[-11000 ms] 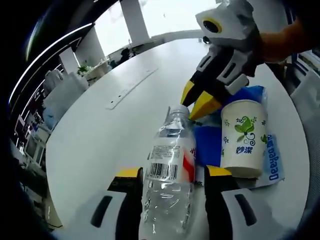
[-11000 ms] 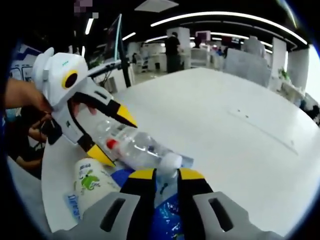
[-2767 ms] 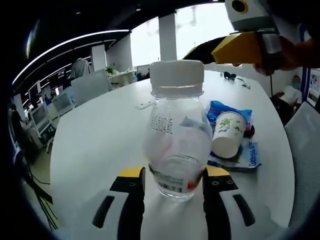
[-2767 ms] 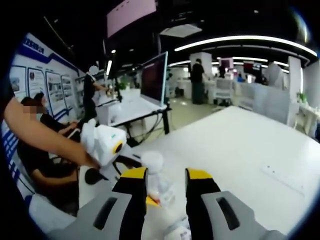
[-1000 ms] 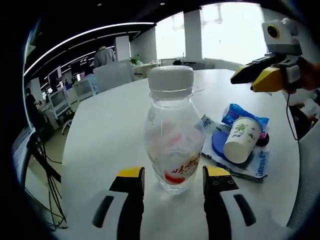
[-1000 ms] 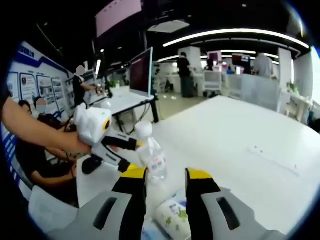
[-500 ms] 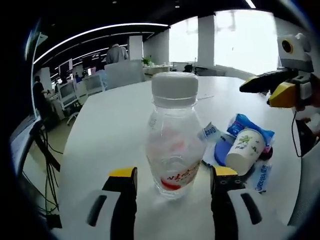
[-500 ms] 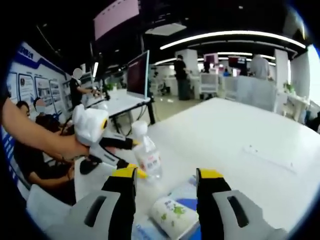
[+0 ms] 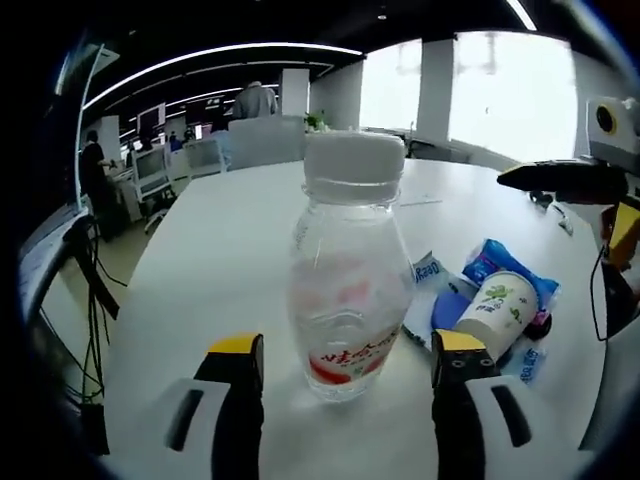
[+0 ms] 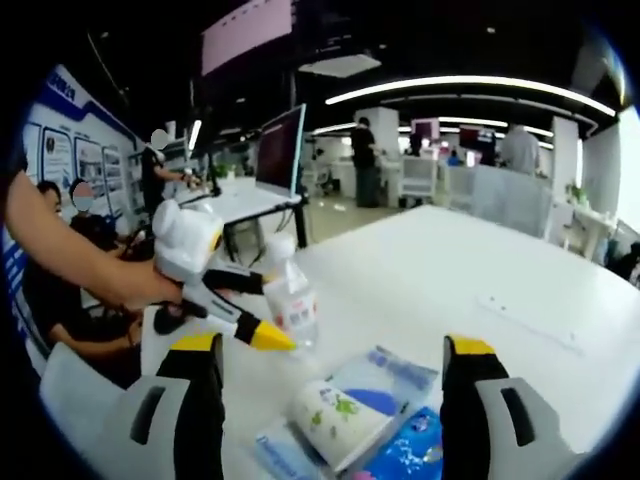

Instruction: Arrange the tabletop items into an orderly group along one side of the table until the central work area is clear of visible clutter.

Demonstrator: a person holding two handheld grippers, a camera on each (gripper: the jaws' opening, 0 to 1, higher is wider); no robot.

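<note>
An open-plan office with strip lighting surrounds a large white table (image 9: 210, 250). The water bottle (image 9: 347, 280) stands upright near the table edge, its white cap on. My left gripper (image 9: 348, 355) has its jaws spread wide on either side of the bottle, apart from it; a second ago they stood closer to its sides, so I judge this the release after setting it down. My right gripper (image 10: 330, 355) is likewise spread wide and holds nothing, wider than it was a moment ago, and it looks down on the paper cup (image 10: 335, 420) lying on its side atop the blue packets (image 10: 395, 400). In the right gripper view the left gripper (image 10: 215, 300) flanks the bottle (image 10: 290, 300). The cup (image 9: 490, 310) and packets (image 9: 505, 265) lie near the bottle, to its right. The next move, as I judge it, calls for backing my left jaws off without tipping the bottle, then closing my right on the cup to stand it beside the bottle.
</note>
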